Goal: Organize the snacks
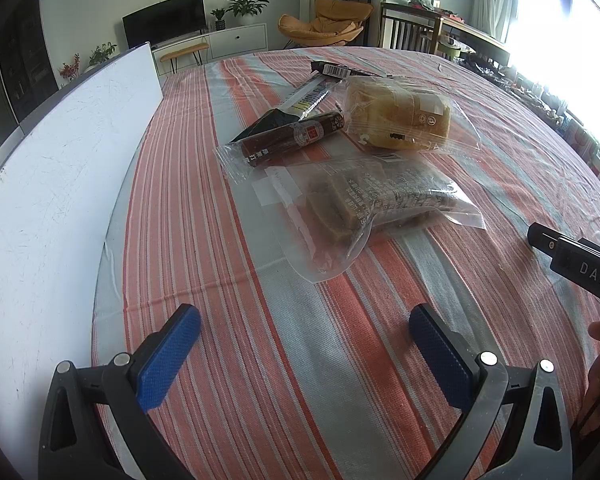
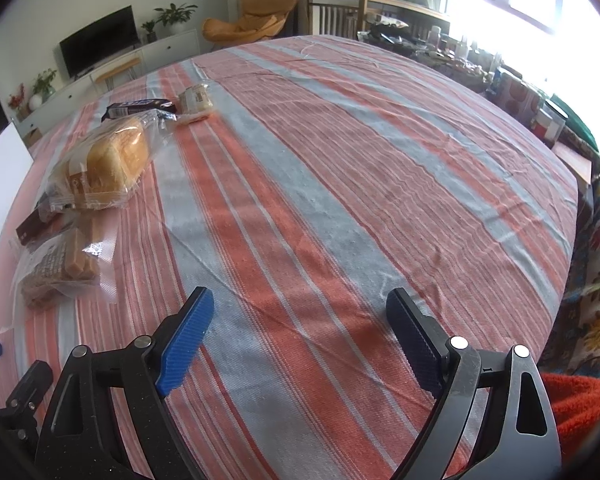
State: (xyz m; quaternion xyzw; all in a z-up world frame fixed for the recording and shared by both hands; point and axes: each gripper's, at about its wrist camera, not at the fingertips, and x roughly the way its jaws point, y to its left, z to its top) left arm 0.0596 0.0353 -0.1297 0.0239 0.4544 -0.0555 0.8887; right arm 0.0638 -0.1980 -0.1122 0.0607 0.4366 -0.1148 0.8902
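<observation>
Two empty spread grippers [image 1: 305, 344] [image 2: 300, 334], five snack packs [image 1: 374, 208].

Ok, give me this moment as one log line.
left gripper: open, empty | right gripper: open, empty | bread bag, sausage, cake pack: untouched on tablecloth | step: none grasped

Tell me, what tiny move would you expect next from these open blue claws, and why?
Probably the left gripper eases forward toward the clear pack of brown bars, the nearest snack, lying straight ahead. Both grippers are open and hold nothing, and the right gripper faces only bare striped tablecloth, with the snacks off to its left.
</observation>
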